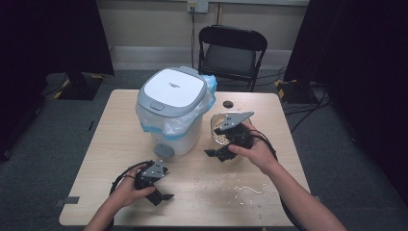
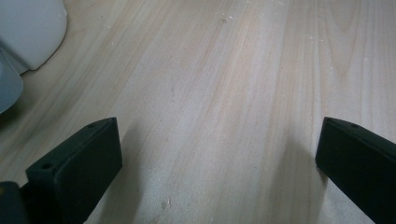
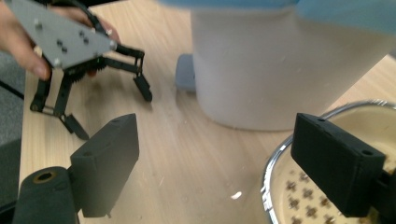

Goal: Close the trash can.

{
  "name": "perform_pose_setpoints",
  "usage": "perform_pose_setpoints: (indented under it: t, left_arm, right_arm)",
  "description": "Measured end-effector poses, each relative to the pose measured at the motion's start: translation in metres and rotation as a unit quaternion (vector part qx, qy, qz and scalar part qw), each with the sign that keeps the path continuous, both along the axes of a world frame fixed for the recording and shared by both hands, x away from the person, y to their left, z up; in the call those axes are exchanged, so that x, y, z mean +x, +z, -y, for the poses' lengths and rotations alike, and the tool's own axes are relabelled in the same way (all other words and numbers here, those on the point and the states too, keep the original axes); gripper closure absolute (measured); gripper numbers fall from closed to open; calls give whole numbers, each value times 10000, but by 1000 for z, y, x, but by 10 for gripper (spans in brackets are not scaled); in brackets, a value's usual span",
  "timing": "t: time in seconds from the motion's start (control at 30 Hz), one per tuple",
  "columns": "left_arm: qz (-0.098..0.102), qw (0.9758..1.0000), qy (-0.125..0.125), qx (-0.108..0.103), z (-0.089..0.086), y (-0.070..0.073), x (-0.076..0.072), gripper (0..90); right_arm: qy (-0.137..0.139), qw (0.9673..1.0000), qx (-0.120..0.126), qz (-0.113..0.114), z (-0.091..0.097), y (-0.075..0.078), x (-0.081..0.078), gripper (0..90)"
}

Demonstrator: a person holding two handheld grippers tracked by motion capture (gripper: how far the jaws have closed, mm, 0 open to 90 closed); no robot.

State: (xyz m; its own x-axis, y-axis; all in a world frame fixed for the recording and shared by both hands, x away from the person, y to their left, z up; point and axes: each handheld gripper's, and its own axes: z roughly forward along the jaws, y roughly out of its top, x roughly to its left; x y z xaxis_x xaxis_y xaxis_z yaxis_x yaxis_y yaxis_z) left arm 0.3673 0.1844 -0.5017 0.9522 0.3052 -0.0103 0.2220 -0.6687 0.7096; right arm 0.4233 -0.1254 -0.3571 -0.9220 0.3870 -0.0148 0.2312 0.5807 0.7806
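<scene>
- The strainer bowl [image 1: 220,131], a round metal basin with a pale perforated floor, sits on the wooden table [image 1: 120,144] at about 3 o'clock from the white pedal bin [image 1: 174,110], just beside it.
- The right gripper [image 1: 215,154] hovers at the bowl's near rim; its jaws stand spread, nothing pinched between them.
- The right gripper view shows what the high view cannot: the bowl [image 3: 322,196] has a shiny steel lip and rows of small holes, and one black jaw hangs over its inside while the other is over bare table.
- That same view shows the bin [image 3: 280,70] as a smooth white plastic wall with a grey foot pedal [image 3: 186,72] at its base, and the left gripper [image 3: 112,109] farther off at 10 o'clock.
- The left gripper [image 1: 166,197] rests low at 7 o'clock of the bin, jaws spread wide and empty over pale wood grain [image 2: 224,93].
- The high view alone shows the bin's flat lid, the translucent bag [image 1: 173,126] with blue trim bunched at its rim, a small dark cap [image 1: 227,104] at the bowl's 12 o'clock, scattered crumbs [image 1: 250,188], and a black folding chair [image 1: 232,55] beyond the table.
</scene>
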Motion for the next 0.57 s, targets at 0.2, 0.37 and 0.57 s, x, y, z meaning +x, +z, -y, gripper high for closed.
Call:
perform_pose_setpoints:
  t: [0.2,0.37,0.57]
  left_arm:
    - [1,10000,7,-1,0,0,0,0]
    - [1,10000,6,-1,0,0,0,0]
    - [0,10000,5,-3,0,0,0,0]
  right_arm:
    - [16,10000,-76,42,3,-20,-9,137]
    - [-134,9997,-35,217,8,-31,-13,142]
    - [-30,9998,-29,212,12,-23,-16,147]
